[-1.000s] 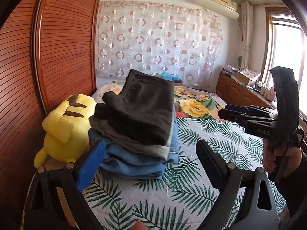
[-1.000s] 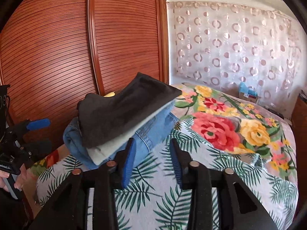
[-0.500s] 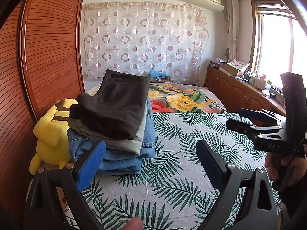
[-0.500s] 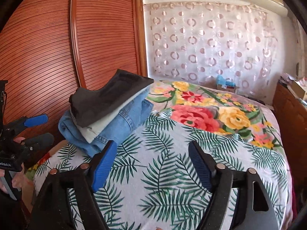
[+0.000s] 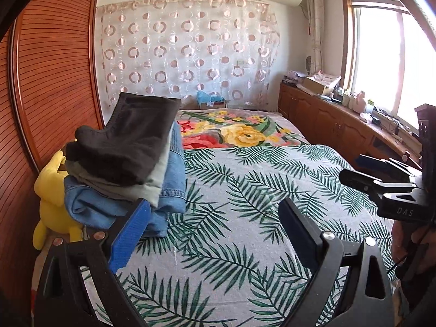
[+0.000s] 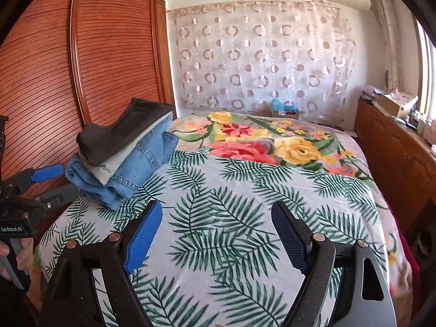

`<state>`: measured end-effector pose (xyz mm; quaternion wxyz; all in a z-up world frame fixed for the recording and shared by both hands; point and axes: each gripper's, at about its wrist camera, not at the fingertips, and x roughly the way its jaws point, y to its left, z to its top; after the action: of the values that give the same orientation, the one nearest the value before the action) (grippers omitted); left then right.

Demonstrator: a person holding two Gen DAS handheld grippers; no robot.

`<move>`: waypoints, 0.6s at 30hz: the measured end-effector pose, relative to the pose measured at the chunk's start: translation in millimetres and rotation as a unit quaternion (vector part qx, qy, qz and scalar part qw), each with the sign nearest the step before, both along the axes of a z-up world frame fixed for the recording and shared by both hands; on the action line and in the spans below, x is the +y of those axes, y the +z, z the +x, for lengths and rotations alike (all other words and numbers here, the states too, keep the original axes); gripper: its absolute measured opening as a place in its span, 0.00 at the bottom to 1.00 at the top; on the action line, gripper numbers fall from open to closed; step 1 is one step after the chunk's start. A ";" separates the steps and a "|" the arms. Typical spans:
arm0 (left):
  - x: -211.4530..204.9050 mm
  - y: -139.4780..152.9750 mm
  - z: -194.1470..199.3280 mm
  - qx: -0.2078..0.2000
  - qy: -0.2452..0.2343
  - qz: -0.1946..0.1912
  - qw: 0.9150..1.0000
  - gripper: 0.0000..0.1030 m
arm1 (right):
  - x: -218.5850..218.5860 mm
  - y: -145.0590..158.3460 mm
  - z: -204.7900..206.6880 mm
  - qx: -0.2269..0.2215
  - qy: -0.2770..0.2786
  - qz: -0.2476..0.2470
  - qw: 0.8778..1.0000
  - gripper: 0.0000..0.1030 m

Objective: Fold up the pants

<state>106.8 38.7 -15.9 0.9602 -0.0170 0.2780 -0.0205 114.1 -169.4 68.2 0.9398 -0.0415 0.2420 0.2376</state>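
Denim-blue, grey and black folded pants sit stacked at the leaf-print bed's left edge — our left hand-held gripper and right hand-held gripper hover, both spread apart, empty.

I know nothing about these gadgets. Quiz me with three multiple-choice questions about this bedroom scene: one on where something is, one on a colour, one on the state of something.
1. Where is the stack of folded pants?
A. on the bed beside the wooden wardrobe
B. on the cabinet by the window
C. on the floor

2. What colour is the top garment?
A. yellow
B. dark charcoal
C. red

3. How is the right hand-held gripper?
A. shut on jeans
B. shut, holding nothing
C. open, holding nothing

Answers: 1 A, the stack lies at the edge of the leaf-print bedspread next to the wardrobe. 2 B, dark fabric lies over grey and denim. 3 C, its fingers stand wide apart over bare bedspread.
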 end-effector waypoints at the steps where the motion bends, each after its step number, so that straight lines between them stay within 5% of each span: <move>1: -0.6 -0.7 -1.1 0.001 -0.001 0.000 1.000 0.92 | -0.8 0.0 -4.7 0.000 -0.003 0.002 1.000 0.81; 18: -38.3 9.6 -38.2 -0.006 -0.021 -0.005 1.000 0.92 | -26.7 5.4 -82.9 -0.014 -0.061 0.031 0.998 0.82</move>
<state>68.6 0.5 -6.3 0.9610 -0.0157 0.2729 -0.0416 31.2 -196.1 73.6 0.9566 -0.0010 0.2240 0.1866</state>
